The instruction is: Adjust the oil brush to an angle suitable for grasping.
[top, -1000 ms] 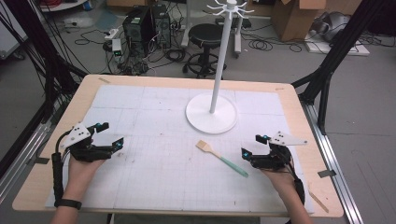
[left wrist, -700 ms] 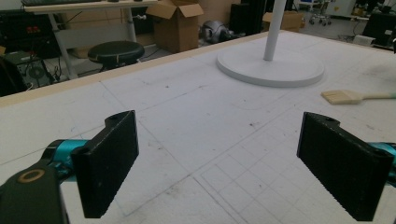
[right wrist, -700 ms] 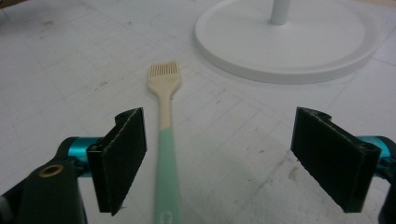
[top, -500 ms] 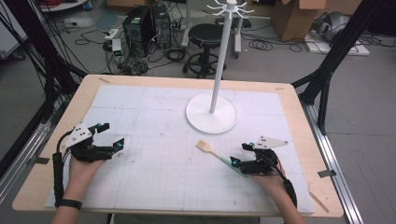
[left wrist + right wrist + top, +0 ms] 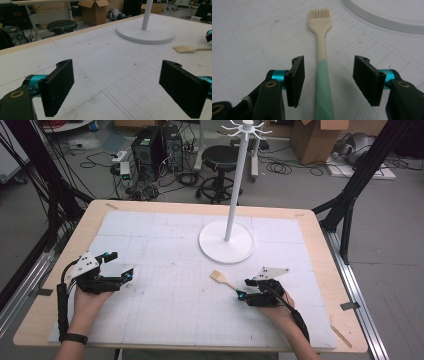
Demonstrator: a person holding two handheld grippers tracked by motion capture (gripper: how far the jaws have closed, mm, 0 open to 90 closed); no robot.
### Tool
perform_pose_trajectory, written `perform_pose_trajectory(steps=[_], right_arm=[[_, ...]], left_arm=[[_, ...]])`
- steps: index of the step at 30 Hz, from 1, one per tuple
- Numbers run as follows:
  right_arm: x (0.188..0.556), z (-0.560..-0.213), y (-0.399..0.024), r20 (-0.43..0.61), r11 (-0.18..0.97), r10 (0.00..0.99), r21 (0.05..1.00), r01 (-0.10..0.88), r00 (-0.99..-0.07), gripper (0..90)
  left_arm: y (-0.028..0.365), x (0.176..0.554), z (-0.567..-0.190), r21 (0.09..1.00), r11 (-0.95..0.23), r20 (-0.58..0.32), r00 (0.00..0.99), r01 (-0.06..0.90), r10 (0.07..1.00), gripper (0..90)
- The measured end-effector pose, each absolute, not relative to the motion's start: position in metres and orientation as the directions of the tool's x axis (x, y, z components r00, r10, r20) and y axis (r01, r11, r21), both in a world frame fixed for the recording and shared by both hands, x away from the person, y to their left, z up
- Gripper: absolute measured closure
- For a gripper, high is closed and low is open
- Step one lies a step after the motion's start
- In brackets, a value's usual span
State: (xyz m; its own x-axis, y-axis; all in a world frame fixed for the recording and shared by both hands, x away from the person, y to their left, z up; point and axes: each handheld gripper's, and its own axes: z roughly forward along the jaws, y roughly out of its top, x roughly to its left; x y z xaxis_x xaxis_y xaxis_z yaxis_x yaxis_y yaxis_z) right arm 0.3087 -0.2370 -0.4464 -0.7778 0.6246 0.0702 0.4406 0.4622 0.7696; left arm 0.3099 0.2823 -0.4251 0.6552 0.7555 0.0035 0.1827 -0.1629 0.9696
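A pastry brush (image 5: 224, 279) with a cream head and a green handle lies flat on the white mat, just in front of the stand's base. My right gripper (image 5: 243, 295) sits low over the handle end. In the right gripper view the green handle (image 5: 323, 82) runs between the two pads (image 5: 297, 80) with a gap on each side. The jaws have just been closing and touch nothing. My left gripper (image 5: 120, 264) rests at the mat's left side, jaws wide open and empty (image 5: 116, 87). From the left gripper view the brush (image 5: 183, 49) lies far off to the right.
A white stand with a round base (image 5: 226, 241) and a tall pole topped by hooks rises at the table's middle back. A white gridded mat (image 5: 165, 250) covers the wooden table (image 5: 320, 227). Stools, boxes and cables lie on the floor beyond.
My right gripper has moved left and down to the brush's handle, and its jaws have narrowed around it. The left gripper has stayed put.
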Motion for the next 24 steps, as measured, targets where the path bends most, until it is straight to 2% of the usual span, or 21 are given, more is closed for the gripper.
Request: perform_pose_trajectory(steps=[4,8,14,18,24], right_arm=[[0.311,-0.447,-0.232,0.065,0.476,0.620,0.761,0.441,-0.782,54.0],[0.311,-0.448,-0.230,0.049,0.494,0.623,0.748,0.442,-0.780,56.6],[0.309,-0.447,-0.228,0.016,0.517,0.625,0.741,0.429,-0.781,67.5],[0.305,-0.446,-0.224,-0.014,0.550,0.600,0.734,0.399,-0.800,79.7],[0.306,-0.444,-0.223,-0.006,0.553,0.603,0.724,0.413,-0.797,81.9]], left_arm=[[0.281,0.310,-0.425,0.969,-0.167,0.006,0.656,0.183,0.755,13.3],[0.282,0.310,-0.425,0.968,-0.169,0.008,0.651,0.186,0.759,13.4],[0.281,0.310,-0.426,0.967,-0.169,0.004,0.651,0.191,0.759,13.4],[0.281,0.310,-0.427,0.966,-0.175,0.008,0.651,0.192,0.759,13.4],[0.281,0.310,-0.426,0.966,-0.175,0.010,0.649,0.191,0.761,13.5]])
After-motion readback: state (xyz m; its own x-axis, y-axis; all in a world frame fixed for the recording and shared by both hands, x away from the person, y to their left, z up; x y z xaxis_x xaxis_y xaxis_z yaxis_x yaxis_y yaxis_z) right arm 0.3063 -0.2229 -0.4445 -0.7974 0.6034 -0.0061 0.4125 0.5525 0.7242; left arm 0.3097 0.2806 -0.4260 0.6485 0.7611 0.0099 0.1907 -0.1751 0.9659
